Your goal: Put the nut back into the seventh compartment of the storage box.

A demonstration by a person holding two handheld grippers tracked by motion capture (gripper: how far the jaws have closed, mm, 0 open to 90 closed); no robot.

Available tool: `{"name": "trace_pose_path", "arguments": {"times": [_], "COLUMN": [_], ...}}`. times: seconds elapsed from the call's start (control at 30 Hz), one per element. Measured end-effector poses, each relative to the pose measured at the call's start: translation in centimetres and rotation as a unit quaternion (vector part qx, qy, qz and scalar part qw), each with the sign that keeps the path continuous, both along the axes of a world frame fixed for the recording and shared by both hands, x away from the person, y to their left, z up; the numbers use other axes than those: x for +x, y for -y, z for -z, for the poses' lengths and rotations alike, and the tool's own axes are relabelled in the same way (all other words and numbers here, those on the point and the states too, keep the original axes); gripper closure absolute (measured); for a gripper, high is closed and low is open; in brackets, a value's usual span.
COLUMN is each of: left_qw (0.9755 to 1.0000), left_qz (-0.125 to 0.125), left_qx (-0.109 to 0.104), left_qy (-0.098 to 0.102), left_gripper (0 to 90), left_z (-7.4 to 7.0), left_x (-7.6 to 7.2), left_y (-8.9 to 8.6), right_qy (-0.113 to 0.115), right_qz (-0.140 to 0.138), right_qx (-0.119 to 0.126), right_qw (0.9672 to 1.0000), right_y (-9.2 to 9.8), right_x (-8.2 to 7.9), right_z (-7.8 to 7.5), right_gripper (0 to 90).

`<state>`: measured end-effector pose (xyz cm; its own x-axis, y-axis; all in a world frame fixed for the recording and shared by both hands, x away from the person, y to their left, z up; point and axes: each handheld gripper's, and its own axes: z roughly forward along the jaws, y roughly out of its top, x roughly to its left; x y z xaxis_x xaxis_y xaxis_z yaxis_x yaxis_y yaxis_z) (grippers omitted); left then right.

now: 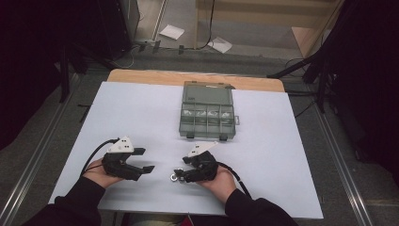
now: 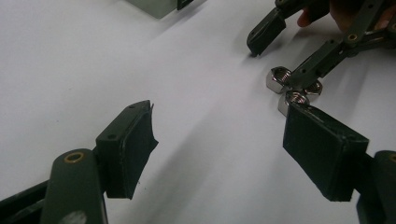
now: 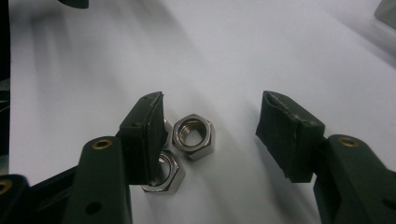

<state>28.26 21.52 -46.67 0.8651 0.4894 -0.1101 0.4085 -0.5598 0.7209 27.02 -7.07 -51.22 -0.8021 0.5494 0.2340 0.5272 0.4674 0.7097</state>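
Note:
Three shiny steel hex nuts [image 1: 175, 177] lie clustered on the white sheet near the front edge. In the right gripper view one nut [image 3: 193, 136] rests between the jaws, another [image 3: 163, 176] is half under the left pad, and the third is mostly hidden behind that pad. My right gripper [image 3: 215, 123] is open around them, and its pads press on none of them. It reaches in from the right [image 1: 180, 167]. My left gripper [image 1: 147, 160] rests open and empty to the left, pointing at the nuts [image 2: 279, 78]. Its pads stand wide apart over bare sheet [image 2: 224, 140].
A grey translucent compartment box [image 1: 207, 123] sits at the middle back of the white sheet [image 1: 141, 108], with small parts in its middle row. Beyond the wooden table edge [image 1: 141, 75] are floor, cables and dark stands.

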Motion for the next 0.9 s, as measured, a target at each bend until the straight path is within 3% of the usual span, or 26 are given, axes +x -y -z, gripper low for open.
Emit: {"name": "trace_pose_path", "arguments": {"times": [0.17,0.33,0.4,0.47,0.8,0.87,0.9], "left_qw": [1.0000,1.0000,0.9999,1.0000,1.0000,0.9999,1.0000], "left_qz": [0.004,0.002,0.003,0.002,0.002,0.003,0.001], "left_qx": [-0.001,-0.001,0.012,0.000,0.005,0.016,0.003], "left_qy": [0.004,0.003,-0.001,0.004,0.000,-0.004,-0.001], "left_gripper": [23.9,23.9,23.9,23.9,23.9,23.9,23.9], "left_z": [-0.06,-0.03,-0.20,0.01,0.00,-0.23,-0.07], "left_x": [-0.09,-0.09,-0.03,-0.08,-0.04,-0.01,-0.01], "left_y": [0.08,0.05,-0.03,0.04,0.00,-0.09,-0.02], "right_qy": [0.015,0.016,0.023,0.030,0.033,0.034,0.038], "right_qz": [0.004,0.004,0.003,0.001,-0.002,0.000,0.000], "right_qx": [-0.010,-0.014,-0.015,-0.014,-0.010,-0.013,-0.015], "right_qw": [0.9998,0.9998,0.9996,0.9994,0.9994,0.9993,0.9991], "right_y": [-0.23,-0.31,-0.32,-0.31,-0.16,-0.25,-0.30], "right_x": [-0.18,-0.34,-0.42,-0.55,-0.73,-0.88,-0.91], "right_z": [0.07,0.21,0.27,0.39,0.57,0.56,0.57], "right_gripper": [45.6,49.0,50.6,52.5,66.4,68.6,69.2]}}
